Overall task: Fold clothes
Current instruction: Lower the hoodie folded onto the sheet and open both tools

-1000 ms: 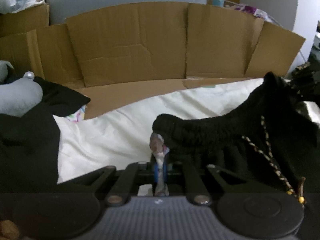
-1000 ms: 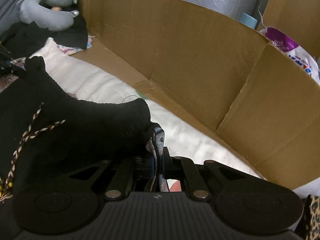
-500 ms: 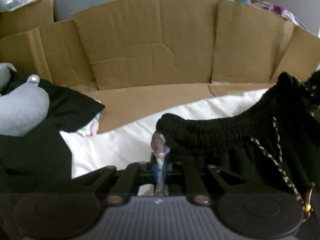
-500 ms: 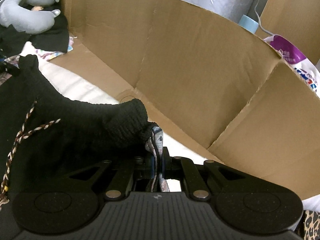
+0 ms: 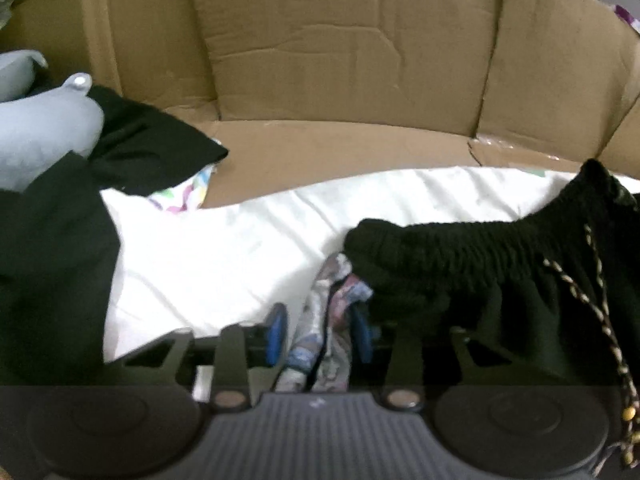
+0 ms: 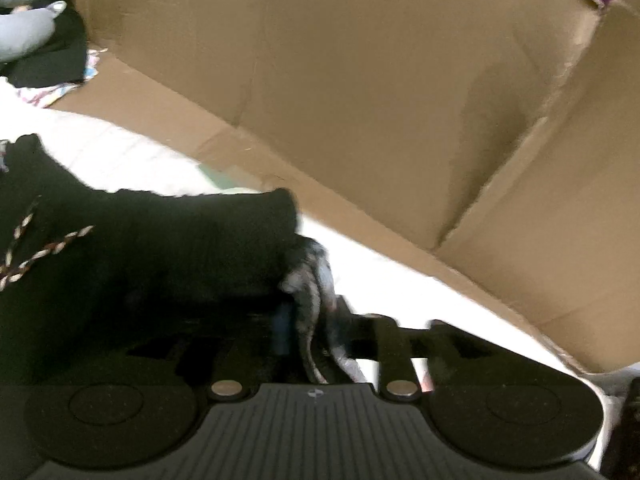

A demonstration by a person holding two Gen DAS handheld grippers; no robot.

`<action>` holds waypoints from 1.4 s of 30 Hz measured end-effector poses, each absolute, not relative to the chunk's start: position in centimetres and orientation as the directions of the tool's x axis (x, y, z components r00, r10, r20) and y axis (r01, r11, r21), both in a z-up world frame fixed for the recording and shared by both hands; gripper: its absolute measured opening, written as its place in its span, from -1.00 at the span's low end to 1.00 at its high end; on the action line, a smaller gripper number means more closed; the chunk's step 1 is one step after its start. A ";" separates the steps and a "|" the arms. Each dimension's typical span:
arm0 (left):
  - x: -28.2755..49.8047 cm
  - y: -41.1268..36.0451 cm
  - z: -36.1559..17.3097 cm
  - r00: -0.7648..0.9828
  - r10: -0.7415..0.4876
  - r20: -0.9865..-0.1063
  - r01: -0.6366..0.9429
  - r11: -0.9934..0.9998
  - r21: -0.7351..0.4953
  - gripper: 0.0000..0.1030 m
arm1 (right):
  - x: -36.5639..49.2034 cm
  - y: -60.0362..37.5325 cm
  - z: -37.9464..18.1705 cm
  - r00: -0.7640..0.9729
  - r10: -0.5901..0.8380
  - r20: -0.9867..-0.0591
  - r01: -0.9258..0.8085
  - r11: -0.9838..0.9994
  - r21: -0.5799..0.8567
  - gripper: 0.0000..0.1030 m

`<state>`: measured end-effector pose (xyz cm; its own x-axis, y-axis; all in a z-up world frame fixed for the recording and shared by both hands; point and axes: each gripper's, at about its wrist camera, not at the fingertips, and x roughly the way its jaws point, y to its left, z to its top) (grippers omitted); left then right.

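Black shorts [image 5: 460, 256] on white bedsheet [image 5: 224, 256]; left tongs [image 5: 320, 330] parted, patterned lining between; right tongs [image 6: 308, 320] blurred, grip unclear.

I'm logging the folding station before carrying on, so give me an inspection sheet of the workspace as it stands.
Surface: white sheet over a cardboard floor.
Job's things: black drawstring garment, its waistband at both grippers; patterned fabric at its edge.
Clutter: grey pillow on black clothing.
Grippers: left gripper open, patterned fabric loose between its fingers; right gripper blurred, looks open.
Cables: nothing seen.
Surroundings: cardboard walls.
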<state>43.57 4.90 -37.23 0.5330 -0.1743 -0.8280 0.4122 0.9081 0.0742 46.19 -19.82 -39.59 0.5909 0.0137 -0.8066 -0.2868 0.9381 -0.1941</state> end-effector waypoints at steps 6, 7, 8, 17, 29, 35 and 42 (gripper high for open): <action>42.8 6.1 -34.9 0.571 -0.178 -0.801 0.380 0.923 0.066 -0.03 | 44.3 -22.4 -37.0 0.637 0.049 -0.769 -0.263 0.952 -0.157 0.04; 42.7 6.3 -34.4 0.584 -0.181 -0.791 0.370 0.927 0.061 -0.03 | 43.9 -23.0 -36.5 0.648 0.052 -0.760 -0.242 0.960 -0.142 0.04; 42.6 6.3 -33.8 0.594 -0.176 -0.785 0.356 0.933 0.060 -0.03 | 43.5 -23.5 -36.0 0.658 0.055 -0.751 -0.222 0.967 -0.124 0.04; 39.5 4.6 -29.3 0.616 -0.243 -0.750 0.356 0.934 -0.010 0.02 | 38.4 -27.0 -30.9 0.686 0.144 -0.713 -0.196 0.981 0.010 0.03; 30.1 -0.8 -26.5 0.515 -0.304 -0.802 0.423 0.903 -0.070 0.26 | 27.3 -32.3 -25.1 0.706 0.133 -0.695 -0.143 0.989 0.043 0.03; 25.7 -3.7 -25.4 0.471 -0.330 -0.818 0.477 0.875 -0.079 0.26 | 22.0 -34.8 -25.0 0.692 0.080 -0.717 -0.108 0.994 0.007 0.03; 20.7 -5.5 -25.1 0.392 -0.390 -0.833 0.529 0.837 -0.142 0.24 | 16.3 -37.4 -25.7 0.662 0.042 -0.748 -0.082 0.996 -0.017 0.04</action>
<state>20.68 -5.48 -25.08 0.3923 -0.3898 -0.8332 0.5289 0.8366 -0.1424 16.26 -37.37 -25.73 0.6623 0.0419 -0.7481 -0.0823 0.9965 -0.0170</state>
